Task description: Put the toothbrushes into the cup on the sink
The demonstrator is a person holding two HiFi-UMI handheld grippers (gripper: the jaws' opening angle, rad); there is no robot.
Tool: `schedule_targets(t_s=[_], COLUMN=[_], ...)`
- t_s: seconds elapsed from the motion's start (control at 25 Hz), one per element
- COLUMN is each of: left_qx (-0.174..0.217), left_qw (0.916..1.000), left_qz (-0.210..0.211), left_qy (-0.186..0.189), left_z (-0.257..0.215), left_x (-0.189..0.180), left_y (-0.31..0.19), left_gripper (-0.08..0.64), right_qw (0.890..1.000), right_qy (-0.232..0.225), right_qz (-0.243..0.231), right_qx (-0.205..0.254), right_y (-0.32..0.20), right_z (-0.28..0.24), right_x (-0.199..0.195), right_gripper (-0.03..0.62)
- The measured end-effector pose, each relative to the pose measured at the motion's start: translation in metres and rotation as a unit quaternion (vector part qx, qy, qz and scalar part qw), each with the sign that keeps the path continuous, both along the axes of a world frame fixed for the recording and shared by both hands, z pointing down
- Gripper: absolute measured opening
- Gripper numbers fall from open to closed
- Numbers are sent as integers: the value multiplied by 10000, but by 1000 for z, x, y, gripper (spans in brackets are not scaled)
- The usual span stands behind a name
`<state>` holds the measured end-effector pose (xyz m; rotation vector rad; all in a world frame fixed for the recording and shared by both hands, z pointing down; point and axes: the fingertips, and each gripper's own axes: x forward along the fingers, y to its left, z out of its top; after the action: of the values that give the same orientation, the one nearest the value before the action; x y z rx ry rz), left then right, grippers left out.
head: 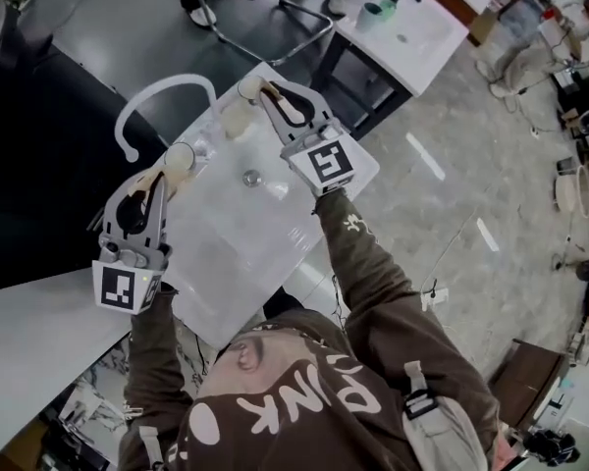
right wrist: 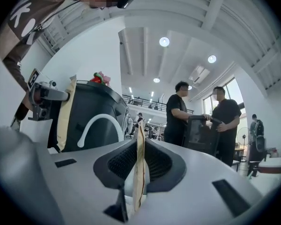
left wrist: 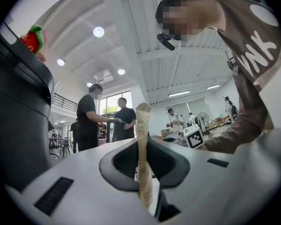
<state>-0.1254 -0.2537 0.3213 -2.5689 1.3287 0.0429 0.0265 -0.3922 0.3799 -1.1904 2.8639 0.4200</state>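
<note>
In the head view both grippers hover over the white sink (head: 226,253). My left gripper (head: 159,177) is shut with nothing between its tan pads, its tips beside a round clear cup (head: 182,157) on the sink's back left rim. My right gripper (head: 265,89) is also shut and empty, its tips at the sink's far corner near a second round pale thing (head: 247,87). In the left gripper view the left gripper (left wrist: 143,110) shows its pads pressed together; so does the right gripper (right wrist: 139,131) in its own view. No toothbrush can be made out.
A white arched faucet (head: 163,84) rises behind the sink, and the drain (head: 252,178) lies in the basin. A dark counter (head: 39,165) lies to the left. Another white sink stand (head: 412,37) stands further off. Two people (right wrist: 196,116) stand nearby by a black chair.
</note>
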Motion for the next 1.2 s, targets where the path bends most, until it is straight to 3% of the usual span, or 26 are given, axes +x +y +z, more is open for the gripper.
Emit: schedule_targets(t_s=[0.44, 0.92, 1.2], left_qx=[-196, -308, -291], left_qw=[9996, 9988, 9986], left_qz=[-196, -369, -425], left_qy=[-31, -97, -105], left_z=[19, 28, 26], left_x=[2, 2, 0], left_y=[-41, -50, -51], left_gripper=[40, 40, 40], right_qw=[9990, 9951, 9958], right_qy=[101, 285, 267], right_qz=[-107, -46, -65], right_qx=[-419, -944, -873], right_y=[-91, -118, -117], right_z=[58, 130, 139], right_x=[-24, -24, -29], right_gripper=[58, 58, 60])
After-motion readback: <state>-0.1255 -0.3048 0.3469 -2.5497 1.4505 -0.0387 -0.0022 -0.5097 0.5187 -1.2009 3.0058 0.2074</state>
